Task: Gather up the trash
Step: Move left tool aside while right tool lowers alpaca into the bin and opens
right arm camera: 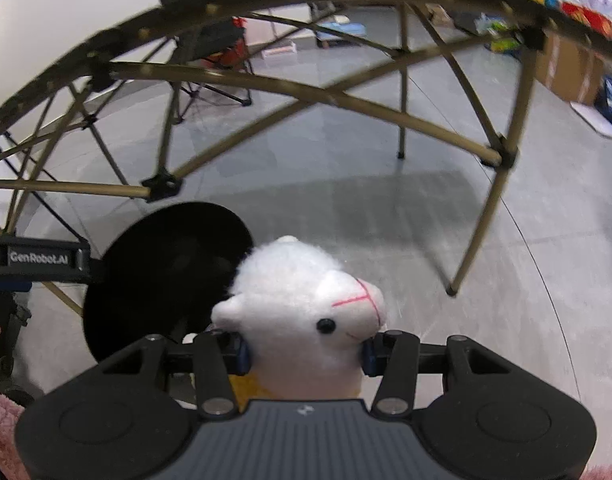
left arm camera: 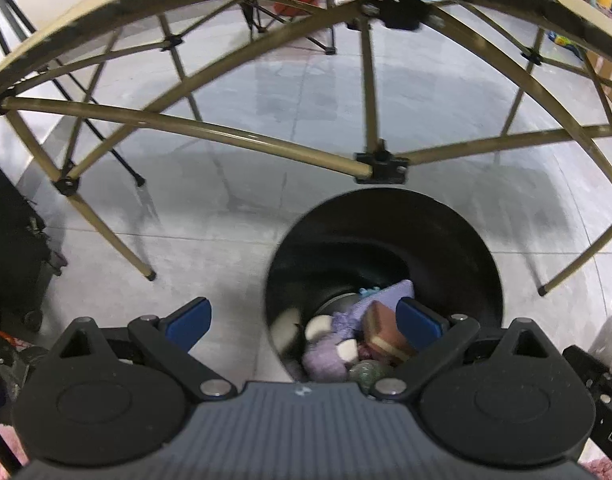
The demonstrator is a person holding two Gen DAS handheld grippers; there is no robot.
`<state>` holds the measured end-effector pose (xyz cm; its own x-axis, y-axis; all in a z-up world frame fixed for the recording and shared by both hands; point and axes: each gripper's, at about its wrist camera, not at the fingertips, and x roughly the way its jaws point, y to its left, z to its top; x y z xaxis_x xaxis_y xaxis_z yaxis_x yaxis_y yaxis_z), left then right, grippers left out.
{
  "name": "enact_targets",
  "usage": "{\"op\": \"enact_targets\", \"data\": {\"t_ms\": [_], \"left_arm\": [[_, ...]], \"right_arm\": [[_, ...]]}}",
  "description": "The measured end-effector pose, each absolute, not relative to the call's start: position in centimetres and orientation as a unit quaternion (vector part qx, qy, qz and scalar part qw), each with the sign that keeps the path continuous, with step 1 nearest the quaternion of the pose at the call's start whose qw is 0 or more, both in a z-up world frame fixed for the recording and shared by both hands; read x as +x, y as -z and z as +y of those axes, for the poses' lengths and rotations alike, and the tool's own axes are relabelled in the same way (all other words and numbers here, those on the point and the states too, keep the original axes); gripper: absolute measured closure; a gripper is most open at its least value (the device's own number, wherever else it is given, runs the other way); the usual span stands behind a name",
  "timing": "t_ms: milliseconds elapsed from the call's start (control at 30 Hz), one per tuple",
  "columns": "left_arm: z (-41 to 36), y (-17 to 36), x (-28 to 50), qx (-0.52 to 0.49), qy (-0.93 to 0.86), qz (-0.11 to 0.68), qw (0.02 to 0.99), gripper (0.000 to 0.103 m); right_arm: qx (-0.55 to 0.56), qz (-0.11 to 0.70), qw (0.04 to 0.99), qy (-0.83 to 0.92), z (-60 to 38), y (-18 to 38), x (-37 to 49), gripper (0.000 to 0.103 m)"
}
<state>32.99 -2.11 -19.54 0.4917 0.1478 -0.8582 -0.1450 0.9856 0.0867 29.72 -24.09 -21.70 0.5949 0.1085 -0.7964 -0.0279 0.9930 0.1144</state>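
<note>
Right hand-held gripper [right arm camera: 304, 350] has its blue pads pressed into the sides of a white plush alpaca [right arm camera: 306, 312], holding it just beside and above the rim of the black trash bin [right arm camera: 118, 280], which stands on the grey tiled floor [right arm camera: 385, 208] under the edge of a folding table whose tan crossed legs [right arm camera: 266, 84] arch overhead. Left hand-held gripper [left arm camera: 304, 320] stands wide, nothing between its blue pads [left arm camera: 190, 320], poised over the same bin [left arm camera: 457, 240] and looking straight into it. Inside lie several soft things already collected: a lavender plush [left arm camera: 325, 356], a brown-and-cream striped block like a toy cake or sponge [left arm camera: 381, 332], white rounded bits and a greenish ball [left arm camera: 365, 372]. By my reading the job is well along, with the alpaca the next piece to drop; it has not yet cleared the rim. Whether more trash waits elsewhere cannot be told, since the tabletop's upper face is out of sight. The alpaca's body is cut off below the pads, with only a yellow patch showing, and the bin's lower contents are masked by the gripper body. A pink fuzzy rug [right arm camera: 2, 432] edges the corner.
</note>
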Motion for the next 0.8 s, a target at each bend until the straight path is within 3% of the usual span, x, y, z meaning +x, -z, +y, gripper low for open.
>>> {"op": "enact_targets", "data": {"t_ms": [800], "left_arm": [[6.6,17.7,30.1,-0.047,-0.14,0.485,0.862,0.002]], "right_arm": [[0.01,0.465,0.88,-0.096,-13.3,20.7,35.3,0.056]]}}
